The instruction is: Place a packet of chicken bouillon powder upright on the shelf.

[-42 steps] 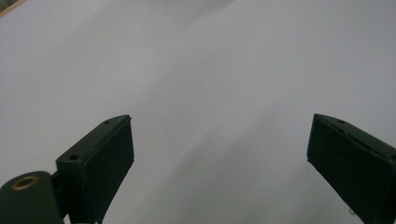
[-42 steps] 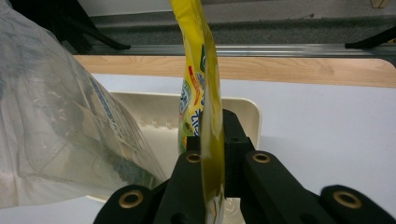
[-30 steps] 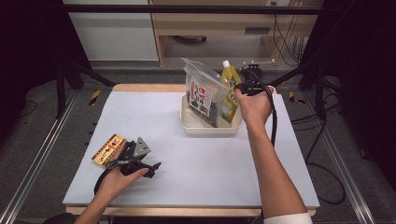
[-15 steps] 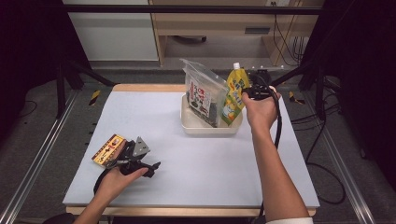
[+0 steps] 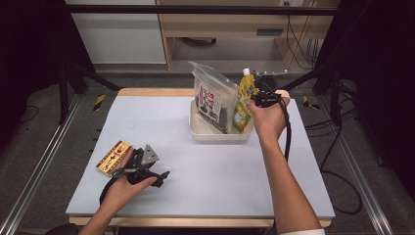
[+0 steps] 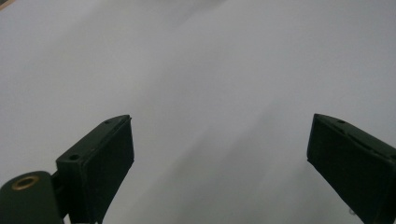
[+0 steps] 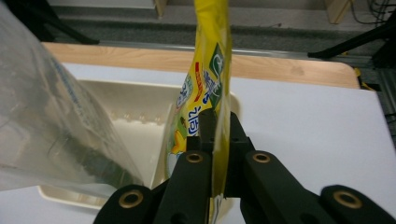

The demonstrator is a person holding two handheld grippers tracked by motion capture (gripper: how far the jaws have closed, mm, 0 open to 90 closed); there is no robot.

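Observation:
A yellow spouted drink pouch point(image 5: 243, 103) stands upright at the right end of the cream tray point(image 5: 215, 134), and my right gripper point(image 5: 255, 100) is shut on its edge. In the right gripper view the black jaws pinch the pouch point(image 7: 210, 79) from both sides at my right gripper point(image 7: 218, 135), over the tray point(image 7: 135, 107). A clear zip bag with dark contents point(image 5: 213, 100) leans in the tray beside the pouch. My left gripper point(image 5: 164, 175) rests low on the table near the front left, jaws wide open point(image 6: 219, 158) over bare tabletop.
A flat red-and-yellow packet point(image 5: 113, 156) lies on the white table point(image 5: 147, 117) just left of the left hand. Wooden furniture and cables stand beyond the table's far edge. The clear bag point(image 7: 51, 126) takes up the left of the right gripper view.
The right hand has lifted the yellow pouch slightly and shifted it right within the tray, standing it more upright. The left hand and gripper have stayed put.

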